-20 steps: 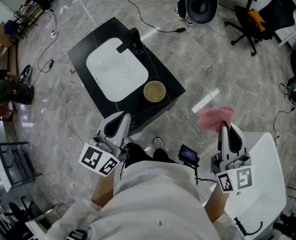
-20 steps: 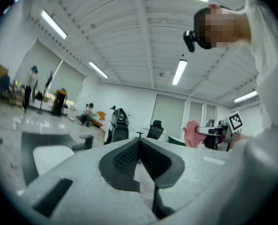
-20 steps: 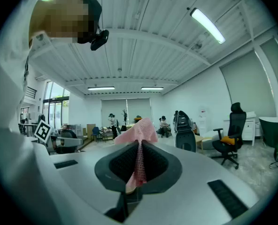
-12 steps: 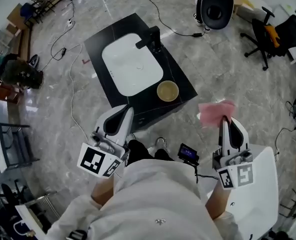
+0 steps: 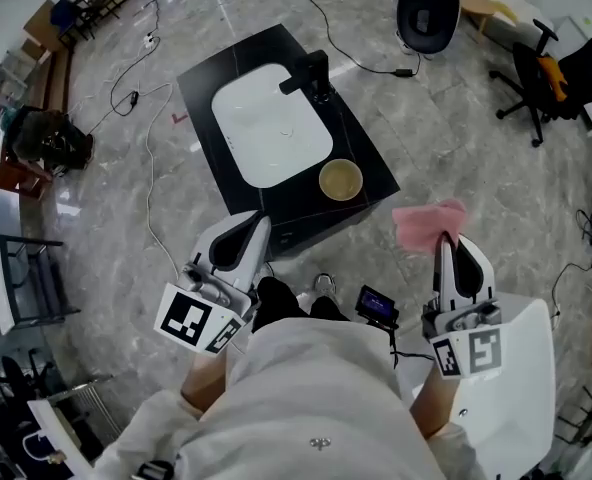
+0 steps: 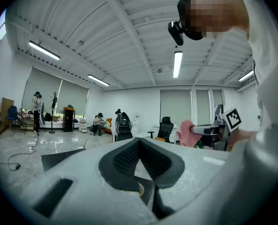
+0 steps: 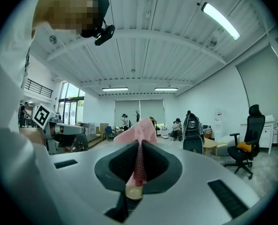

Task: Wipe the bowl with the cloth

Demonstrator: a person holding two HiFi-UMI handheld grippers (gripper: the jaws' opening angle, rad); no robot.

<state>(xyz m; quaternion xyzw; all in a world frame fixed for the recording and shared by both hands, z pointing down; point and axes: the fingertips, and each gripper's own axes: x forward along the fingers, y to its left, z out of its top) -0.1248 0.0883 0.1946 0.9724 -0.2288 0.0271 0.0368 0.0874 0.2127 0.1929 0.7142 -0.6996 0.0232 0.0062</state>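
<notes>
My right gripper (image 5: 446, 246), lower right of the frame, pinches the pink cloth (image 5: 428, 224) over open floor (image 5: 476, 138). My left gripper (image 5: 252, 226), pressed together and empty, overlaps the black desk's (image 5: 368, 160) near edge. The bowl (image 5: 340, 180) stands at centre by the desk's right edge, just beside the white sink (image 5: 271, 133). My torso (image 5: 316, 398) hides the floor at bottom centre.

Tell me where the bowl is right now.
In the head view, slightly right of centre, the bowl sits on the black counter, beside the white basin's near right corner.
</notes>
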